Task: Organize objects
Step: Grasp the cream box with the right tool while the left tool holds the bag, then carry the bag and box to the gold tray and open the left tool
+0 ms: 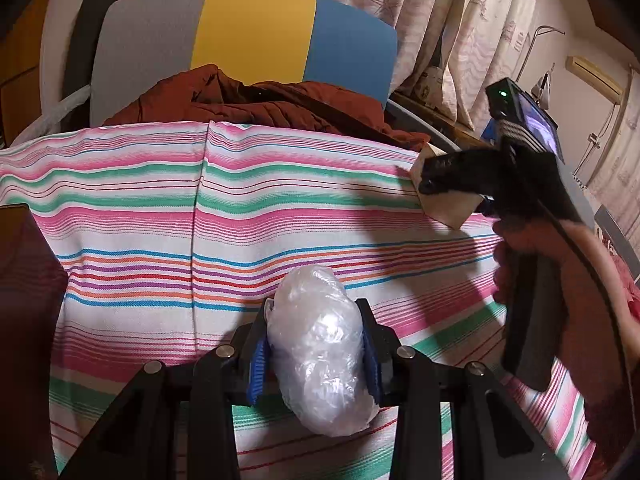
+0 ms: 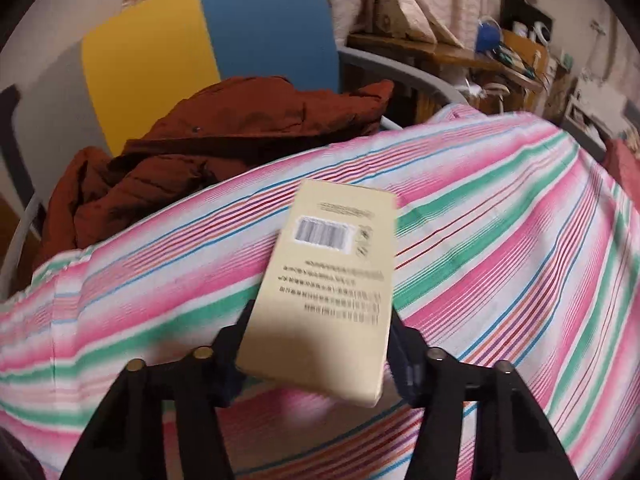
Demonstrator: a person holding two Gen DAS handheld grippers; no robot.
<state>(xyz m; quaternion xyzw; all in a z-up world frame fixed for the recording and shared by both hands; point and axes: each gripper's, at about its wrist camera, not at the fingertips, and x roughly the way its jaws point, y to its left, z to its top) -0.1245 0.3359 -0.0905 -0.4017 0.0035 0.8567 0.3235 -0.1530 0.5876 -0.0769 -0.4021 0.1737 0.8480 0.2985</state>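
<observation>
We see the left gripper [image 1: 318, 344]: black angular linkage arms, silver pivot screws, ribbed blue pads [image 1: 256, 368]. The right gripper [image 1: 430, 178] is black, trailing a thin black cable [image 1: 592, 264].

Striped cloth [image 1: 160, 208] surface; red jacket [image 1: 256, 106] at far edge

One plastic bundle [image 1: 320, 344], one beige box [image 2: 332, 280], one striped cloth [image 1: 160, 208], one rust jacket [image 2: 224, 132], one chair [image 2: 200, 28], and two grippers, left [image 1: 316, 340] and right [image 2: 320, 344].

right tongs [image 2: 320, 344] | pinching beige box [image 2: 332, 280] | above striped cloth [image 2: 500, 240]
</observation>
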